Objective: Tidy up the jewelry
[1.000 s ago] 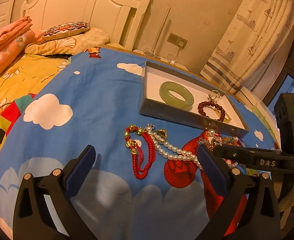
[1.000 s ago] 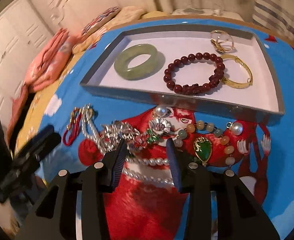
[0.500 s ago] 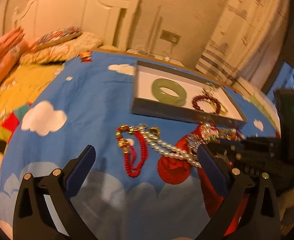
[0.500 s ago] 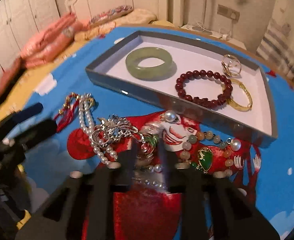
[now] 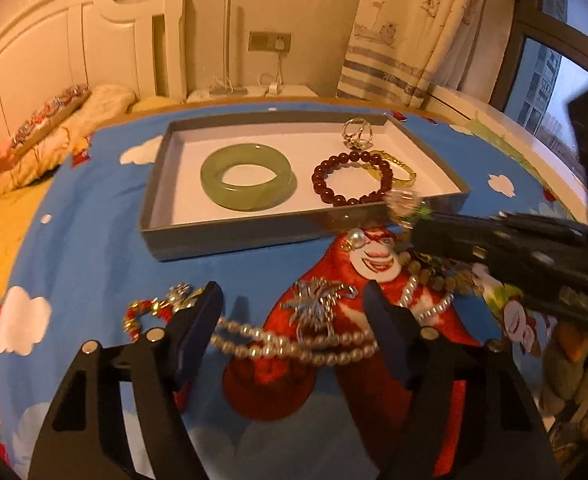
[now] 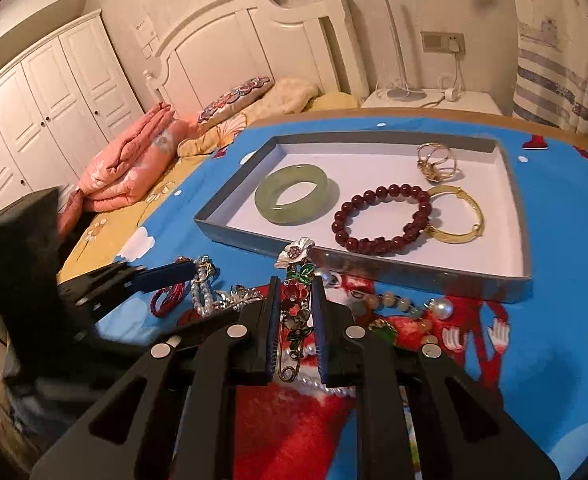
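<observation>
Right gripper clenches flower brooch at frame centre, lifted just short of tray; left gripper gapes empty over pearl necklace. Tray, upper centre, already has jade bangle, red bead bracelet, gold bangle, gold ring. Left on cloth: pearls, silver brooch, red cord piece, bead necklace, so roughly half done.
</observation>
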Tool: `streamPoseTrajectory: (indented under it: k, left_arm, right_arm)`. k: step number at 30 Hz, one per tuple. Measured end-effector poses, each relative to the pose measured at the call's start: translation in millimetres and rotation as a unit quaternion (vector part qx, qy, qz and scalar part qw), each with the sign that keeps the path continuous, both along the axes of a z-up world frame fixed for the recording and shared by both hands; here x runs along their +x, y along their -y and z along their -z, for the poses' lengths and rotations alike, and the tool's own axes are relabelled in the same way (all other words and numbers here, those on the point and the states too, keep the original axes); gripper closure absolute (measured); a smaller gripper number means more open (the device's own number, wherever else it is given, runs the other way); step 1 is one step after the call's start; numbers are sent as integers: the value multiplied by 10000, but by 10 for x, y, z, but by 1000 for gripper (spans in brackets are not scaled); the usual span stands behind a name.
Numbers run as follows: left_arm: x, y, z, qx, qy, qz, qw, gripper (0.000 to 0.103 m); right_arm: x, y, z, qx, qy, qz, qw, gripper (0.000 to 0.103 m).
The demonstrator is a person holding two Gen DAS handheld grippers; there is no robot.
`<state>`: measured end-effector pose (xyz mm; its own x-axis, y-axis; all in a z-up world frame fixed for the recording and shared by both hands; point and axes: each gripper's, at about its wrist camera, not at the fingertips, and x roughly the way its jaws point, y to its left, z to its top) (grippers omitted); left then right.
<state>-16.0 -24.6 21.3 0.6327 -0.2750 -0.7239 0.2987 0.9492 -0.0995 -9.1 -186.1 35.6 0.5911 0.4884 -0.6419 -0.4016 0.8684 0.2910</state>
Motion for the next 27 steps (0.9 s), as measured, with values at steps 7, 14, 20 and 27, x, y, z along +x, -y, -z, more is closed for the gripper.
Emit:
streamPoseTrajectory:
  k: [7, 14, 20, 27]
  left_arm:
    - [-4, 206, 50, 413, 23, 248, 9988, 89]
    - [-164, 267, -255, 866, 922, -27, 9920, 92]
    - [-262, 655, -170, 2121, 1396, 405, 9664, 89]
    - [-357, 509, -114, 5, 364, 1410, 9893, 39]
  right_arm:
    - [-59, 260, 27, 180, -20, 183, 9997, 88]
    - [-117, 341, 21, 314, 14, 164, 9994, 88]
    - [-144, 420, 21, 421, 16, 230, 9988, 88]
    - [-171, 657, -18, 489, 66, 485, 9976, 88]
